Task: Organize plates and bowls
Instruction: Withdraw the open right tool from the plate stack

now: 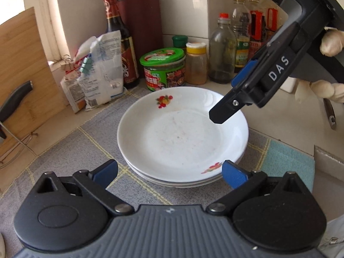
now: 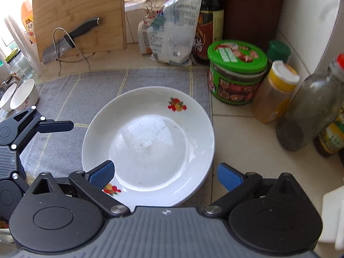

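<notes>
A stack of white plates with fruit prints point(image 1: 182, 137) sits on a grey checked mat point(image 1: 86, 142); it also shows in the right wrist view point(image 2: 148, 142). My left gripper point(image 1: 169, 174) is open and empty, just short of the stack's near rim. My right gripper point(image 2: 165, 176) is open and empty, its jaws standing either side of the stack's near rim; in the left wrist view it point(image 1: 232, 99) hovers over the stack's far right edge. Two small white bowls point(image 2: 19, 96) stand at the mat's far left.
Jars and bottles line the back: a green-lidded jar point(image 2: 236, 73), a yellow spice jar point(image 2: 275, 92), a glass bottle point(image 2: 314, 109), a dark sauce bottle point(image 1: 120, 43), a bag point(image 1: 99, 68). A cutting board with a knife point(image 2: 79, 19) leans at the left.
</notes>
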